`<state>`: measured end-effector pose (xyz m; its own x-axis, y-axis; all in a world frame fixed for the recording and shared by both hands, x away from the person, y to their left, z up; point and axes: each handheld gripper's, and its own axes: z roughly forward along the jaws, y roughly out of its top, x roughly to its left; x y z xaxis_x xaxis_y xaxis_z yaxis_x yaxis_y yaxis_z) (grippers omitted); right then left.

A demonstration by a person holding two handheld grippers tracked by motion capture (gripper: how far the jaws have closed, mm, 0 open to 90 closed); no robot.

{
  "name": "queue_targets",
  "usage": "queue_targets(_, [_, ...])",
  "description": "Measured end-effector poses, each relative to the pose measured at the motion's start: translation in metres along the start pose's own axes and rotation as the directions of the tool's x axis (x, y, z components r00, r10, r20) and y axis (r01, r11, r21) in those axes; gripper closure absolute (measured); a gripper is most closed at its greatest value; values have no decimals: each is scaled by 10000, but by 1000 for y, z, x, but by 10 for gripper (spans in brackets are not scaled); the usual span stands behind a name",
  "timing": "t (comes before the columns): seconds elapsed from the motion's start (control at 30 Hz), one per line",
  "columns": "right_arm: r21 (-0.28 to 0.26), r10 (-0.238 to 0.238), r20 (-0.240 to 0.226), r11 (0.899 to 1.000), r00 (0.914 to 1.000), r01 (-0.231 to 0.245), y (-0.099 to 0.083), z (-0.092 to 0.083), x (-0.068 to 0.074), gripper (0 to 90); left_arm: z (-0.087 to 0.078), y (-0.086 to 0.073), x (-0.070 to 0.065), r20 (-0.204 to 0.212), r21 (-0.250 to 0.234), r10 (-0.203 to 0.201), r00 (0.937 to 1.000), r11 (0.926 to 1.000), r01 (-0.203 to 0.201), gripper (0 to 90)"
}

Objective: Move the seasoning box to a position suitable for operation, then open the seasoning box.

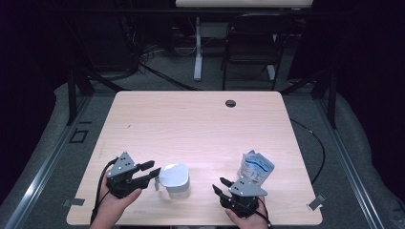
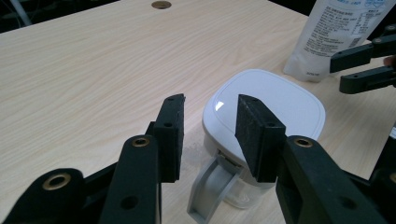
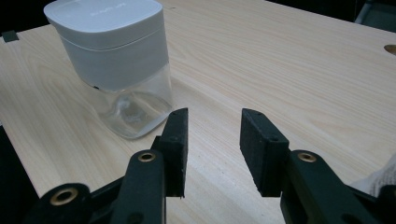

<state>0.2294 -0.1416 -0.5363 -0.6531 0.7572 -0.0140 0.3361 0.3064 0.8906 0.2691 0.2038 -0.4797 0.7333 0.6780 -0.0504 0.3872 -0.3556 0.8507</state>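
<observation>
The white-lidded container [image 1: 174,180] is seen standing upright near the front edge of the surface [image 1: 191,124], left of its middle. The left gripper [image 1: 152,172] is held just beside the container's grey handle [image 2: 208,193], its jaws parted and nothing gripped. The right gripper [image 1: 220,185] is seen near the front edge, jaws apart and empty. A pouch [image 1: 255,167] is stood just behind it.
</observation>
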Motion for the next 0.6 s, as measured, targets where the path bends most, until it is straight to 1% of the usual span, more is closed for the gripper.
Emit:
queue_targets(0.1, [40,34,-79,10000,10000,-33,1,4,1,626,2,1,-1,32,92,20,10000,10000,-21,654])
queue_targets(0.23, [96,-38,-166,9999,9999,39,3,9,3,625,1,1,-2,147,146,42,9999,9999,-44,717])
queue_targets(0.4, [179,-168,-284,9997,9995,173,7,12,5,626,1,3,-5,219,348,278,9994,9990,-285,793])
queue_targets(0.47, [165,-202,-314,9996,9993,207,9,12,5,628,1,5,-5,258,357,297,9992,9989,-306,814])
queue_targets(0.6, [159,-122,-314,9998,9994,127,10,12,4,632,2,6,-6,248,485,414,9988,9979,-426,871])
